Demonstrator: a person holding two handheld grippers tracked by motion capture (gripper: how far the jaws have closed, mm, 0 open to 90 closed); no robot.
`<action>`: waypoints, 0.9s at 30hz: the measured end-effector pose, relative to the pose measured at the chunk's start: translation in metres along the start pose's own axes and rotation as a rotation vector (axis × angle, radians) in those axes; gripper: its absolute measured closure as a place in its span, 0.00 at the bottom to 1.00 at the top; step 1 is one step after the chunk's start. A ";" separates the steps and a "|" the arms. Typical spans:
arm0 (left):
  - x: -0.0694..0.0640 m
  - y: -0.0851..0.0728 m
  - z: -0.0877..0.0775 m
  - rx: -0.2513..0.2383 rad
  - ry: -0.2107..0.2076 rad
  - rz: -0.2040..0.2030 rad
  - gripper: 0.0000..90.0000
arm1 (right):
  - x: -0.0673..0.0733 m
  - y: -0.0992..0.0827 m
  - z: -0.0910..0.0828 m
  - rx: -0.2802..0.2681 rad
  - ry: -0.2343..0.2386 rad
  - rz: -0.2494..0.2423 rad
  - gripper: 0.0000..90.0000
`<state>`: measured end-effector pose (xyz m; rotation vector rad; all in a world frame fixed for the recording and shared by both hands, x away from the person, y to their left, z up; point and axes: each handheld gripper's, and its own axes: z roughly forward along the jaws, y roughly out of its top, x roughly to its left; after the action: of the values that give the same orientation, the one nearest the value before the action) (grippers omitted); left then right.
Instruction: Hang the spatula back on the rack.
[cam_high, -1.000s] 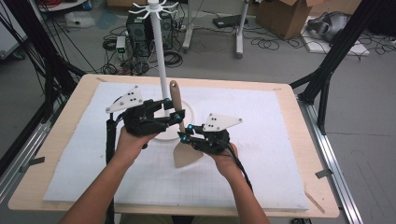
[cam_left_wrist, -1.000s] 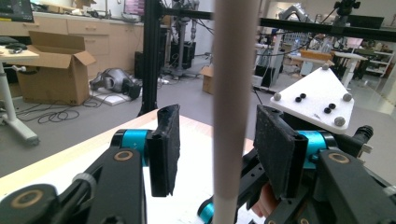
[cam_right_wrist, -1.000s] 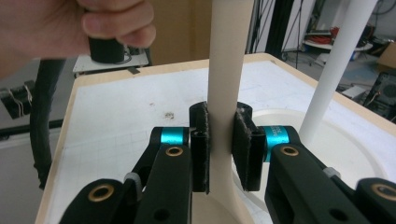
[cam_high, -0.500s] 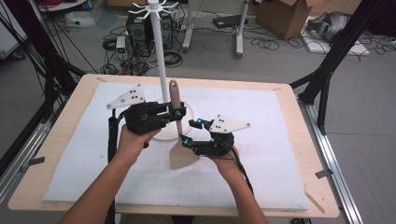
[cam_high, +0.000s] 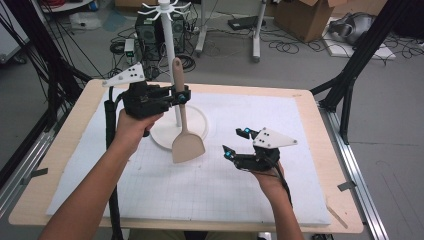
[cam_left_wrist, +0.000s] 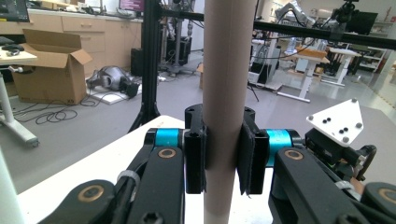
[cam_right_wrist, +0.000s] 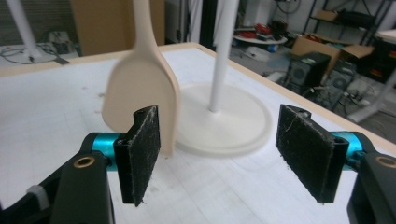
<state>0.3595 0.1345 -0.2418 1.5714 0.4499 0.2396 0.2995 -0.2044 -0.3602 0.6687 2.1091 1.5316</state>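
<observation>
A pale wooden spatula (cam_high: 184, 125) hangs upright, its round handle at the top and its broad flat blade at the bottom, over the front rim of the white disc base (cam_high: 200, 131) of a stand whose thin white pole (cam_high: 170, 60) rises just behind the handle. The left gripper (cam_high: 182, 96) has its fingers (cam_left_wrist: 195, 156) closed tight on the spatula's handle, one pad pressed to each side. To the right and nearer the person, well apart from the spatula, the right gripper (cam_high: 237, 142) is held above the white gridded mat (cam_high: 300, 165) with its fingers (cam_right_wrist: 142, 151) spread wide and nothing between them. The mat covers most of the light wood tabletop (cam_high: 320, 115). A cardboard box (cam_high: 300, 15) and tangled cables (cam_high: 220, 47) lie on the floor beyond.
</observation>
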 end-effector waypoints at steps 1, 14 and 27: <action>0.002 0.003 0.000 -0.001 0.000 0.001 0.84 | -0.002 -0.002 -0.003 0.007 -0.011 0.005 0.33; 0.031 0.045 0.007 -0.005 0.028 -0.028 0.84 | -0.011 -0.014 -0.014 0.004 -0.035 0.034 0.33; 0.047 0.053 0.014 -0.005 0.045 -0.069 0.84 | -0.011 -0.014 -0.013 0.009 -0.028 0.036 0.33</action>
<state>0.4149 0.1417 -0.1958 1.5452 0.5374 0.2229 0.2980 -0.2245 -0.3695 0.7305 2.0958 1.5232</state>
